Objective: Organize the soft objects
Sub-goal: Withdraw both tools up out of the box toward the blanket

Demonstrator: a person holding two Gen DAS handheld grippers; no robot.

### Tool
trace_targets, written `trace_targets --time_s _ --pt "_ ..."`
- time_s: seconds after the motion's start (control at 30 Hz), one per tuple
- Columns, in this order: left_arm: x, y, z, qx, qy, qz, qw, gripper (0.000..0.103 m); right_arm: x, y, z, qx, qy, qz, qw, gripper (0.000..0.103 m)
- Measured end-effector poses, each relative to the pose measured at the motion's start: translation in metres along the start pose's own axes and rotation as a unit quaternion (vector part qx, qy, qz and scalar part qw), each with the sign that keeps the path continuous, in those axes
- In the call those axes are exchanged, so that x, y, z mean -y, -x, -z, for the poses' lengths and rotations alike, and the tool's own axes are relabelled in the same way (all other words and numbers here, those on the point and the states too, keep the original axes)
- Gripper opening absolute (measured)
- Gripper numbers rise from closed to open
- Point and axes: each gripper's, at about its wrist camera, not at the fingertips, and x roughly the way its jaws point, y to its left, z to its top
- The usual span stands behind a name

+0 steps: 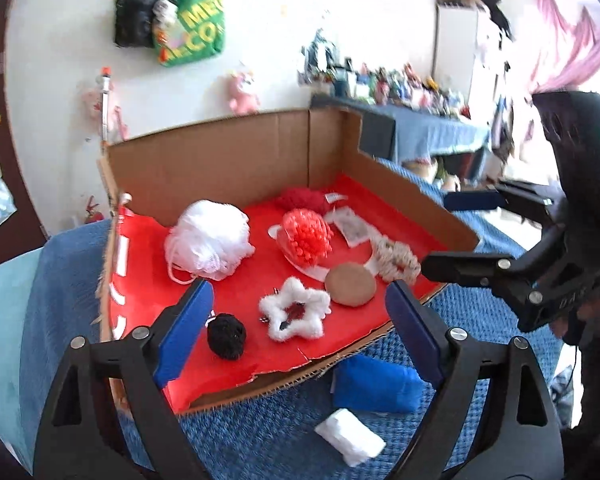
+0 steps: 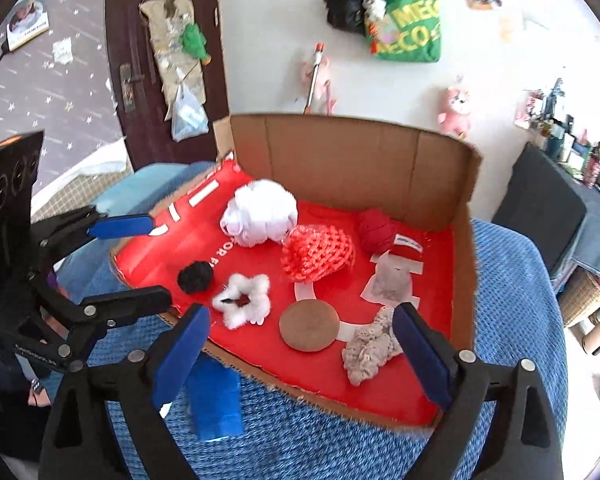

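We hold both claws above the near edge of the cardboard box (image 1: 228,152), which lies open on a blue knitted blanket (image 1: 260,432). The left claw (image 1: 300,320) is spread wide with nothing between its blue pads, and the right claw (image 2: 300,344) likewise stands released and empty; each shows at the side of the other's view, clear of the box.

Most of the soft things already lie on the red floor of the box. At the back sits a white mesh bath pouf (image 1: 208,240), beside it an orange-red crocheted piece (image 1: 306,236), and behind that a dark red yarn ball (image 1: 300,198) with a white tag. Nearer the front lie a black pompom (image 1: 226,336), a white fluffy star (image 1: 294,314), a round brown pad (image 1: 350,284) and a beige knitted scrunchie (image 1: 396,258). They are spread loosely and mostly apart, the scrunchie close to the right wall, the pompom near the front left.

Two things remain outside, on the blanket just in front of the box's torn front edge: a blue cloth bundle (image 1: 376,388) and a small white folded pad (image 1: 350,436).

We judge the task well advanced but unfinished: seven pieces are in, two wait outside, within easy reach of either claw. The blue bundle, closest to the box, looks the natural next pick.
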Motion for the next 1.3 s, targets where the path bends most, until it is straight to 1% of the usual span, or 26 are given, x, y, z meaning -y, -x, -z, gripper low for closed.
trace_targets --time_s 0.13,0.33,0.37,0.47,0.53,0.6,0.7,0.77,0.97,1.1,1.3 --pt "0.005 0.021 0.008 0.031 0.027 -0.017 0.999 0.093 -0.008 0.021 0.006 0.031 -0.006 0.022 0.999 0.103" --pt "0.016 0.047 0.024 0.063 0.044 -0.061 0.9952 0.093 -0.022 0.052 0.021 0.074 -0.024 0.054 0.996 0.103" --pt "0.018 0.05 0.028 0.068 0.048 -0.068 0.9942 0.095 -0.025 0.056 0.024 0.08 -0.026 0.061 0.995 0.103" --pt "0.023 0.058 0.041 0.074 0.061 -0.078 0.9922 0.097 -0.037 0.07 0.038 0.103 -0.031 0.08 0.991 0.103" --pt "0.028 0.06 0.049 0.077 0.06 -0.079 0.9921 0.097 -0.042 0.076 0.048 0.114 -0.035 0.093 0.989 0.103" --pt "0.032 0.058 0.059 0.073 0.057 -0.082 0.9924 0.097 -0.049 0.08 0.06 0.122 -0.038 0.108 0.986 0.103" --pt "0.036 0.055 0.075 0.072 0.068 -0.088 0.9912 0.097 -0.055 0.081 0.076 0.126 -0.043 0.119 0.984 0.103" --pt "0.037 0.05 0.086 0.06 0.075 -0.087 0.9915 0.097 -0.059 0.08 0.089 0.127 -0.048 0.13 0.982 0.103" --pt "0.036 0.035 0.11 0.021 0.09 -0.087 0.9919 0.097 -0.055 0.066 0.12 0.104 -0.079 0.123 0.984 0.103" --pt "0.033 0.03 0.115 0.005 0.101 -0.083 0.9915 0.097 -0.05 0.055 0.134 0.082 -0.09 0.124 0.985 0.103" --pt "0.033 0.018 0.113 -0.02 0.087 -0.091 0.9918 0.097 -0.042 0.051 0.141 0.075 -0.104 0.122 0.984 0.103"
